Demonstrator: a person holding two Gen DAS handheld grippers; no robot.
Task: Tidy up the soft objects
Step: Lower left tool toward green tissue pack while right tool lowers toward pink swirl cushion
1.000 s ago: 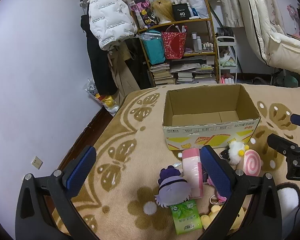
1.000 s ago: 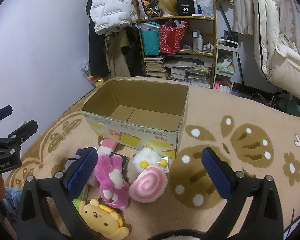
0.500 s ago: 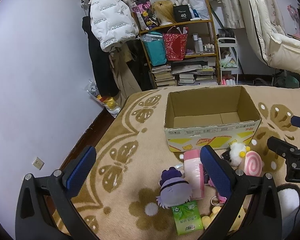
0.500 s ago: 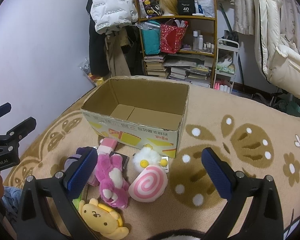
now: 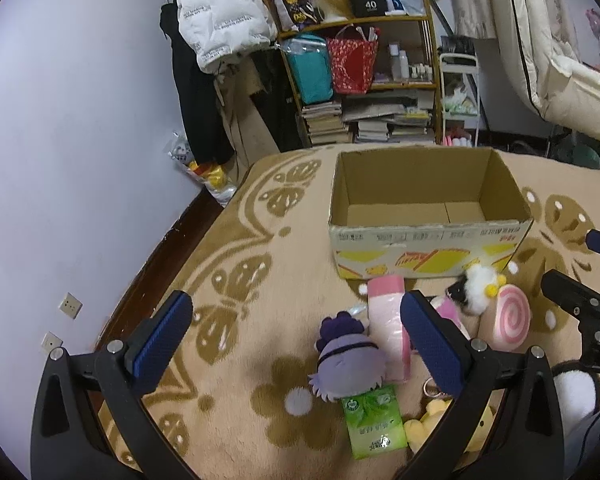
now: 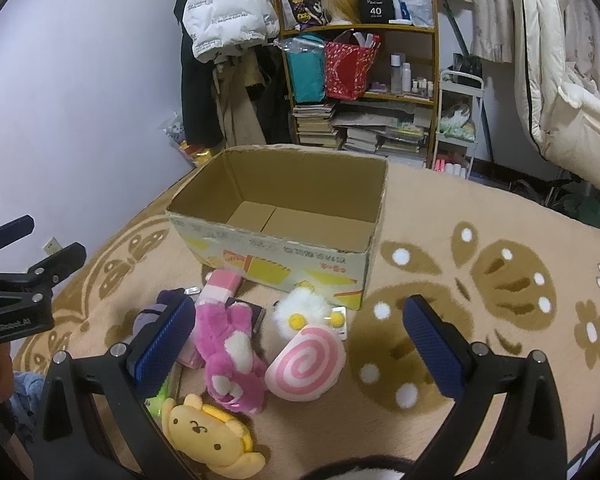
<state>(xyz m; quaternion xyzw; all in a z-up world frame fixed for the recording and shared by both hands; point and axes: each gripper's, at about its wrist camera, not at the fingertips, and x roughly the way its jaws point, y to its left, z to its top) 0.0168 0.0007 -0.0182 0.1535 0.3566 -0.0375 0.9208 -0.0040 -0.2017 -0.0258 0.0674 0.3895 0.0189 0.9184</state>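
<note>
An empty cardboard box (image 5: 428, 236) (image 6: 284, 252) stands on the patterned carpet. In front of it lie soft toys: a purple plush (image 5: 350, 362), a pink pack (image 5: 386, 320), a white fluffy toy (image 6: 302, 314), a pink swirl cushion (image 6: 306, 362), a magenta bear (image 6: 230, 360), a yellow dog plush (image 6: 206, 438) and a green tissue pack (image 5: 374, 426). My left gripper (image 5: 298, 342) hangs open above the purple plush. My right gripper (image 6: 300, 344) is open over the swirl cushion. Neither holds anything.
A crowded bookshelf (image 6: 360, 76) with bags and books stands behind the box, with coats (image 5: 220, 8) hanging to its left. A pale wall (image 5: 60, 140) borders the carpet on the left. Bedding (image 6: 572, 92) hangs at the right. Bare carpet (image 6: 500, 280) lies right of the box.
Both grippers have risen and drawn back slightly, so the box and toys sit a little lower in view. Nothing on the carpet has moved.
</note>
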